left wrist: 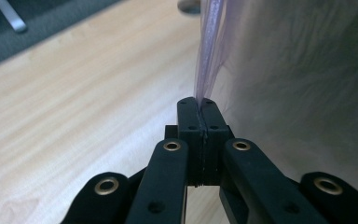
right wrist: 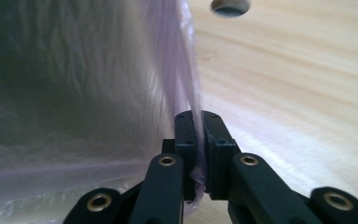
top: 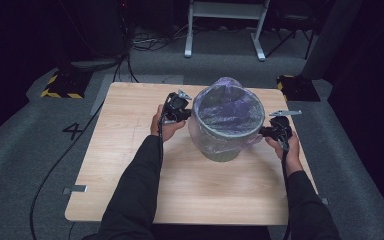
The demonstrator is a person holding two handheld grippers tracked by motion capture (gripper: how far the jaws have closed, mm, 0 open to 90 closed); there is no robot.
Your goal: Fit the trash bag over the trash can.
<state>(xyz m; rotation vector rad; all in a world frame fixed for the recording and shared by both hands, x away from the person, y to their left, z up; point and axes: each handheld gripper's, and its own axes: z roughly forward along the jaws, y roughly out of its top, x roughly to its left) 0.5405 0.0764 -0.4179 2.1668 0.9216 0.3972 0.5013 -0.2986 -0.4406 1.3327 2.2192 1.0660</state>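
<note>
so the thing being worked on here is a grey bin (top: 225, 137) with a thin purple-ish plastic liner bag (top: 228, 107) in it. the bin sits on the wooden table (top: 130, 165), a bit right of the middle and toward the far half. the bag is see-through, faintly lilac, all crinkly, and it's draped over the rim and hangs partway down the outside wall. inside the bin the film looks darker purple, and at the far edge it bunches up into a little hump above the rim.

left gripper (top: 186, 116) is right at the bin's left side. in the left gripper view (left wrist: 202, 101) its jaws are pressed fully together with a gathered fold of the bag film pinched between them, the plastic rising straight up out of the tips.

right gripper (top: 266, 132) is at the bin's right side, lower on the wall. the right gripper view (right wrist: 199, 114) has the same deal: jaws clamped on a strip of the liner, with a bit of film poking out below the pads too.

as for writing, i can't spot any brand or label on the bin or bag. the only readable mark is a "4" (top: 73, 131) on the grey floor left of the table.
</note>
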